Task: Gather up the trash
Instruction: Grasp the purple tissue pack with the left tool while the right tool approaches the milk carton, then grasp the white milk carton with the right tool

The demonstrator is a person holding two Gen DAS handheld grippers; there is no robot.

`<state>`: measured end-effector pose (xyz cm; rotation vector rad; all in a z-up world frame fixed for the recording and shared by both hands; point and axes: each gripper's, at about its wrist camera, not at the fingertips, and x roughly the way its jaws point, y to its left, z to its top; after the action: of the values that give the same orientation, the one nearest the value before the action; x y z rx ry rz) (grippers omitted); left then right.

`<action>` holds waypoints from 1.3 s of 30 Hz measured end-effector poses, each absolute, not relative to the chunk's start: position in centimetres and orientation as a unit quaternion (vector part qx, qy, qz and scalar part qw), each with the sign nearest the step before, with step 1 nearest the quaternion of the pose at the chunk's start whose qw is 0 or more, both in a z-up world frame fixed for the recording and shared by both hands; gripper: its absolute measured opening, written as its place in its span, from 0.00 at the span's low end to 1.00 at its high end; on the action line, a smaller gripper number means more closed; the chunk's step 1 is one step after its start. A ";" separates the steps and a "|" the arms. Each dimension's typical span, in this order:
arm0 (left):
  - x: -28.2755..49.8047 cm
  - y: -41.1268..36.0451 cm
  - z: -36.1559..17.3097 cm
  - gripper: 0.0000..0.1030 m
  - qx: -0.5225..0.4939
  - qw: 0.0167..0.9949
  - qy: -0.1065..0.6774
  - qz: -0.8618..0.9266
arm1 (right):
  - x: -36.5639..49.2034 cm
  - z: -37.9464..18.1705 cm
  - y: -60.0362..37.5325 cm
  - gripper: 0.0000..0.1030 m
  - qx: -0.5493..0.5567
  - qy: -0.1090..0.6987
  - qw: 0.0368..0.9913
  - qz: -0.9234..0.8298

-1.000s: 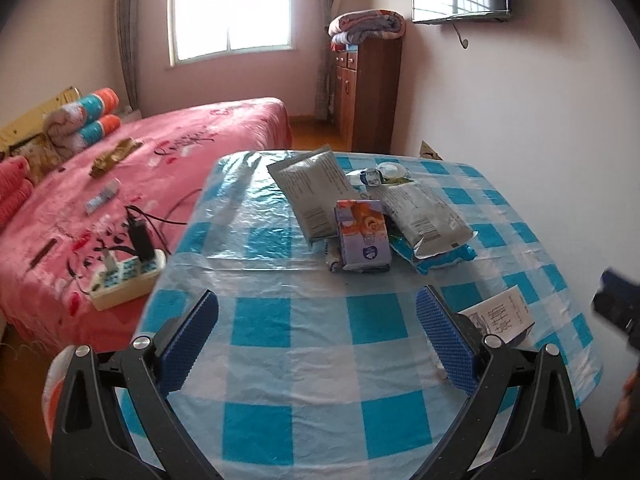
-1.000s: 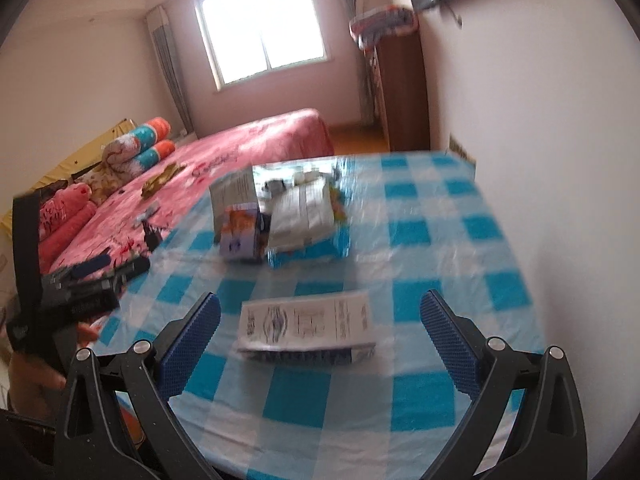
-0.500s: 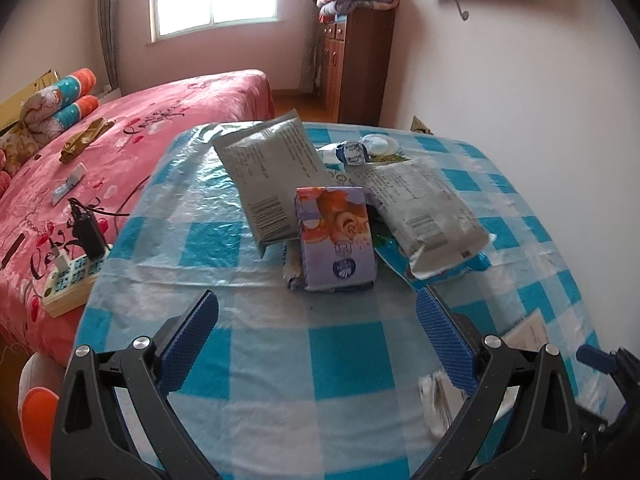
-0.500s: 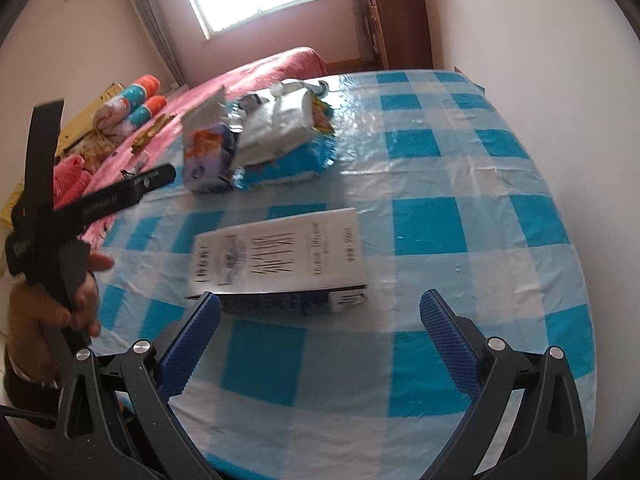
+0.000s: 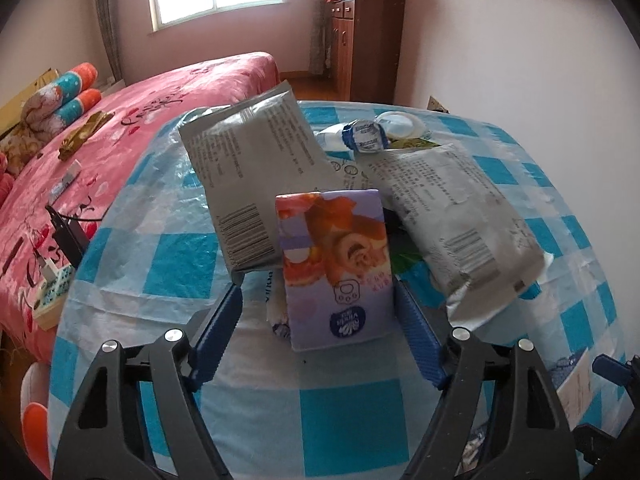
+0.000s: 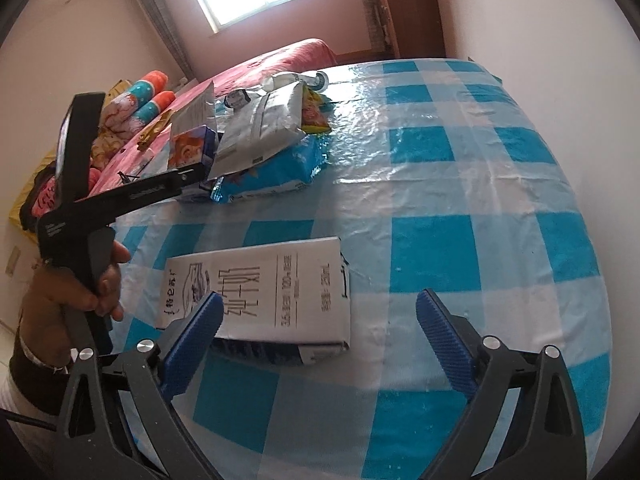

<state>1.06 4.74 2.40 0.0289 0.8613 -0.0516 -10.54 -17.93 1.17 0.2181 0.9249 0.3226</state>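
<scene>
A purple and orange tissue pack (image 5: 336, 264) lies at the front of a trash pile on the checked table (image 5: 352, 416). My left gripper (image 5: 318, 292) straddles it with its jaws closing. The right pad (image 5: 416, 328) is at the pack's edge, while the left pad (image 5: 218, 324) stands apart from it. A white milk carton (image 6: 260, 292) lies flat nearer the table's front edge. My right gripper (image 6: 320, 300) hovers just over the carton's near side, jaws closing slightly, pads not pressing on it. Behind the tissue pack lie two silver snack bags (image 5: 252, 176) (image 5: 452, 216).
A crushed bottle (image 5: 368, 136) and a blue bag (image 6: 272, 176) are in the pile. A pink bed (image 5: 140, 120) with a power strip (image 5: 52, 296) borders the table on the left. A wall runs along the right and a wooden cabinet (image 5: 368, 40) stands behind.
My left gripper came forward and down onto the tissue pack and its jaws narrowed around it. My right gripper sank toward the milk carton, its jaws a little narrower.
</scene>
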 end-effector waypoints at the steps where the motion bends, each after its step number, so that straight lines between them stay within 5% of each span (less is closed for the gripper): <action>1: 1.2 4.7 2.3 0.71 0.014 0.908 0.418 -0.025 | -10.4 1.1 -17.9 0.80 0.105 0.444 0.876 0.157; 7: 1.6 4.4 1.7 0.52 0.009 0.906 0.421 -0.028 | -9.9 0.5 -17.9 0.80 0.112 0.460 0.864 0.171; 36: -6.0 9.4 4.3 0.51 -0.021 0.917 0.396 -0.046 | -13.6 4.7 -11.6 0.80 -0.023 0.407 0.873 0.269; 39: -7.0 9.9 4.0 0.51 -0.020 0.916 0.399 -0.046 | -12.9 4.9 -11.4 0.91 -0.044 0.389 0.881 0.265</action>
<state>-6.96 9.85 4.01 -0.0419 0.8215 -0.0946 -12.87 -11.43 4.87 -0.0925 0.8110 0.5525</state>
